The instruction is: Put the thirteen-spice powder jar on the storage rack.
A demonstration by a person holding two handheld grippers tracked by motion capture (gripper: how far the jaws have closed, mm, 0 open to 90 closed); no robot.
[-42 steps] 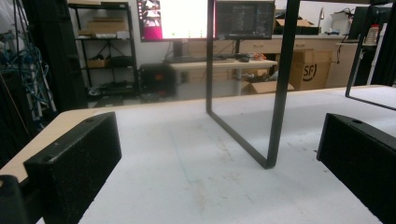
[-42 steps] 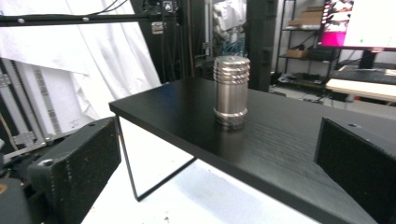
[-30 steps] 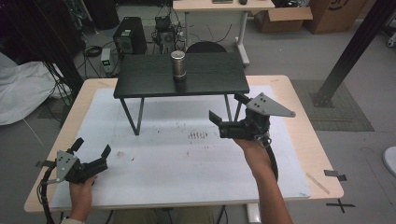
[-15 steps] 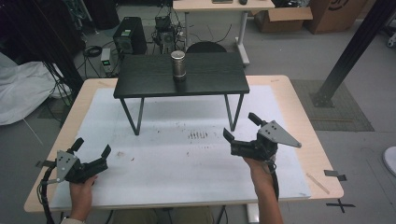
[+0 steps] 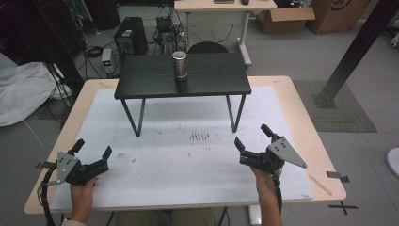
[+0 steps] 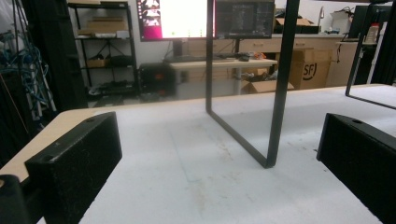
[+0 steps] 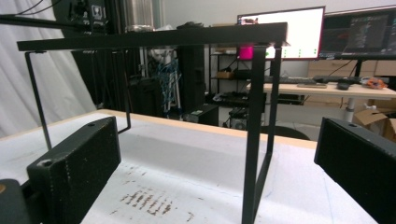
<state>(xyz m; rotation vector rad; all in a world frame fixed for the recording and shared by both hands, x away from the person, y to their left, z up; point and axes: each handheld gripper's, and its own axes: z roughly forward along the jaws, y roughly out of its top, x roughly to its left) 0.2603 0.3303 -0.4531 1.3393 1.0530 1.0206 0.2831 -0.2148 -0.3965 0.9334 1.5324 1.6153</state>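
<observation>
Withdrawn from the small black metal-legged stand [image 5: 182, 81], my right gripper [image 5: 253, 137] now hovers low, jaws wide, empty; the steel cylindrical cup [image 5: 179, 66] sits atop the stand. Left gripper [image 5: 91, 149] unchanged, wide, empty. Gripper views: stand legs ahead, apart.

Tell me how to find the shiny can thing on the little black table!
Find the big wooden table with the white mat on it. At its far side stands a small black shelf on thin metal legs. The metal cup stands upright on top of it, near the middle: a silvery cylinder, and nothing else sits up there.
</observation>
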